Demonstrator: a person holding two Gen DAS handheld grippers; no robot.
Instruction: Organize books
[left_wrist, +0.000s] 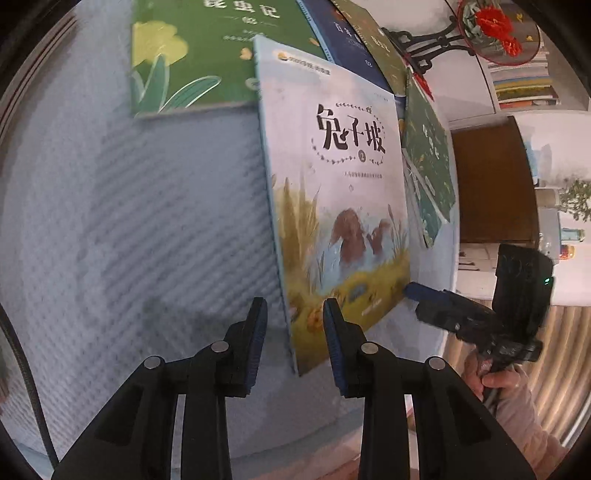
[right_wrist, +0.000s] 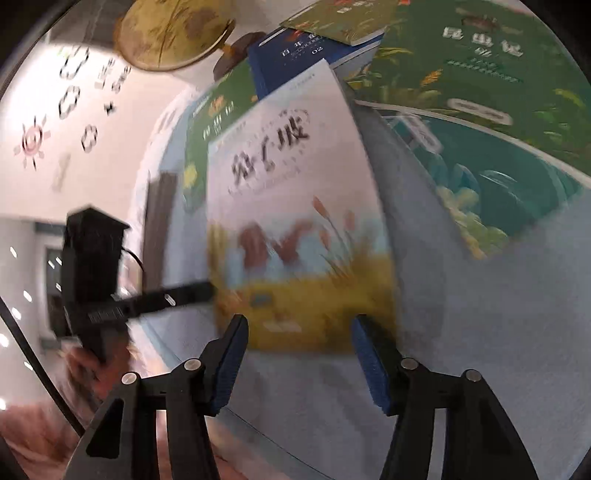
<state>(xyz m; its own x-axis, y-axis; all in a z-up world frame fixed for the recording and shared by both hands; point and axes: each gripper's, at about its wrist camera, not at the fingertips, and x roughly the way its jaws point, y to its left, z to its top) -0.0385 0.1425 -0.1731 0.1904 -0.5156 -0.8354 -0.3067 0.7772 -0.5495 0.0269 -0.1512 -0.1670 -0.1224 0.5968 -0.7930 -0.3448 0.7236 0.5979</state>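
Open right gripper, pale book, green books

Your left wrist camera looks steeply down along its fingers, close over the pale rabbit book from its left edge, your right wrist camera, blurred, faces the same book from its bottom edge, both sharing the blue table.
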